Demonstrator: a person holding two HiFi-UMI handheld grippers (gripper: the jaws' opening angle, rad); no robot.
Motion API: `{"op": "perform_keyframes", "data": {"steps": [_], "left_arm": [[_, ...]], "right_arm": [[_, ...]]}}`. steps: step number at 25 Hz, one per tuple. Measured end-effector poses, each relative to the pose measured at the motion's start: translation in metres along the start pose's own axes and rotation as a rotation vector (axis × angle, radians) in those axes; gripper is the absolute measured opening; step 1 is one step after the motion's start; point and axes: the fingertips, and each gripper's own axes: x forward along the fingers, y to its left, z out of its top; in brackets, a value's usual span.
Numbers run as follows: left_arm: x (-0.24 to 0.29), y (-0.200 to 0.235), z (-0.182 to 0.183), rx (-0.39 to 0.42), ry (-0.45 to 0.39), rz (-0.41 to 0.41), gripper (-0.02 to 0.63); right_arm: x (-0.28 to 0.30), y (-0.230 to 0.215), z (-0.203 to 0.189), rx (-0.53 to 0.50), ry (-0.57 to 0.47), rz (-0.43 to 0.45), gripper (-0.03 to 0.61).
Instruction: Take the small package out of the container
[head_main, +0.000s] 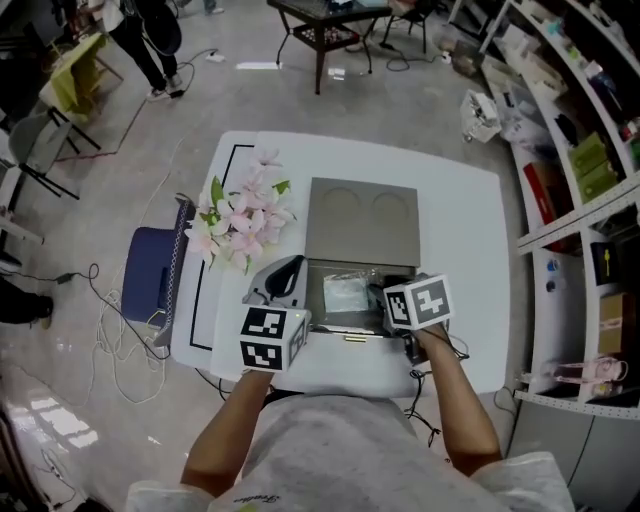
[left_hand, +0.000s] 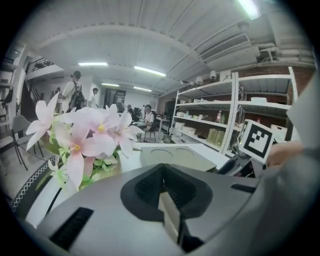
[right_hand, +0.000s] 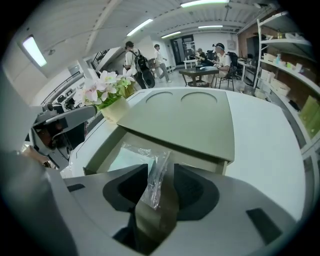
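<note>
Over by the left edge of the white table (head_main: 460, 200) there's a bunch of pink fake flowers (head_main: 240, 222). Right next to them, near the front edge, the left gripper (left_hand: 170, 200) hangs with its jaws closed up and nothing in them. In the middle, close to the front edge, is the grey-green container (head_main: 312, 300), its lid (head_main: 362, 220) flipped back flat toward the far edge. The small package (head_main: 346, 293), a clear crinkly bag, lies inside on the container's floor. At the container's front right corner is the right gripper (right_hand: 159, 175). Its jaws sit a little apart, and the bag's edge sticks up between them and leans on one finger, so it's not clamped as far as I can see.
</note>
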Motion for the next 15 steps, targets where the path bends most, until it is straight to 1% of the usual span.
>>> {"op": "perform_keyframes", "data": {"steps": [1, 2, 5, 8, 10, 15], "left_arm": [[0.0, 0.0, 0.0, 0.004, 0.002, -0.02, 0.003], [-0.001, 0.001, 0.0, 0.01, 0.004, -0.038, 0.003], [-0.003, 0.006, 0.001, 0.011, 0.007, -0.077, 0.003], [-0.005, 0.01, -0.001, 0.012, 0.009, -0.104, 0.003], [-0.006, 0.011, -0.001, 0.02, 0.011, -0.119, 0.003], [-0.012, 0.011, 0.0, 0.038, 0.007, -0.145, 0.003]], "right_arm": [[0.001, -0.001, -0.001, 0.005, 0.012, -0.007, 0.166], [0.002, -0.002, -0.002, 0.003, 0.024, -0.017, 0.142], [0.003, -0.006, -0.004, -0.027, 0.046, -0.063, 0.096], [0.003, -0.008, -0.005, -0.055, 0.047, -0.101, 0.008], [0.002, -0.007, -0.004, -0.053, 0.036, -0.101, 0.005], [-0.002, -0.002, -0.004, -0.016, -0.003, -0.071, 0.005]]}}
